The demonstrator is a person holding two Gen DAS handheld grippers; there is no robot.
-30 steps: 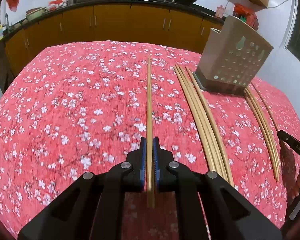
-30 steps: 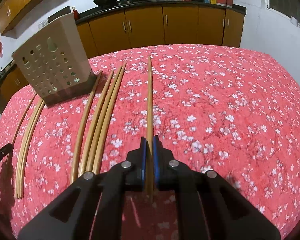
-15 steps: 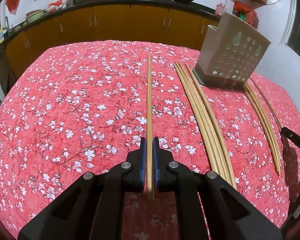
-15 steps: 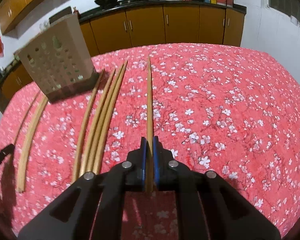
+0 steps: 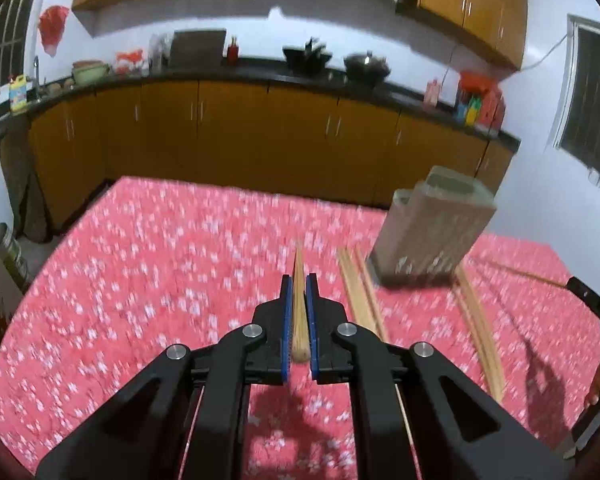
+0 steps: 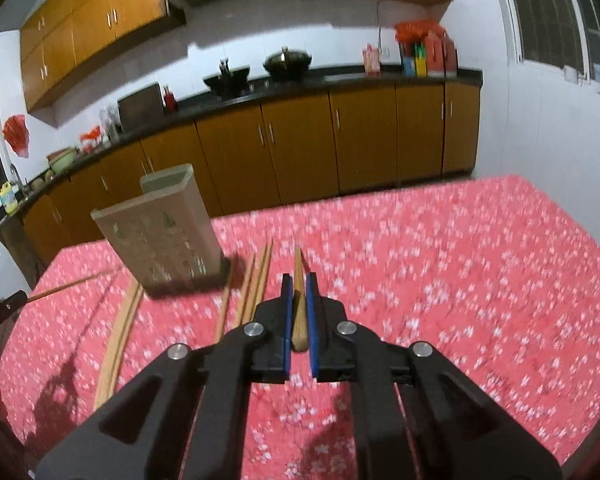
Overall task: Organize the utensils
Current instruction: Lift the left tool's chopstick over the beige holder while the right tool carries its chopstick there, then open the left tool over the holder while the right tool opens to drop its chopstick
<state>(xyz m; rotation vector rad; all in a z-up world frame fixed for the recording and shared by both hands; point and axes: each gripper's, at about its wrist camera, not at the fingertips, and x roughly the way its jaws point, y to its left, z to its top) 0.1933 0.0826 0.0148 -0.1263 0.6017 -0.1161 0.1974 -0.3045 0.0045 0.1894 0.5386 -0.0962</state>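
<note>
The left tool is clamped on a single bamboo chopstick, pinched between its blue pads with the butt end showing just behind them and the shaft running forward past the tips, above the red flowered tabletop. The right tool is likewise closed on a second chopstick, gripped the same way, its thin end pointing away from the camera.

In the left wrist view, to the right of the held stick, a bundle of loose chopsticks lies flat on the cloth. Just beyond them stands the beige perforated utensil holder, upright, its open top showing. Whether anything is inside cannot be told; both views are blurred. Another group of chopsticks lies on the far side of the holder.

In the right wrist view the same utensil holder stands to the left of the held stick, with loose chopsticks between it and the tool, and a curved-looking set on its other side.
</note>
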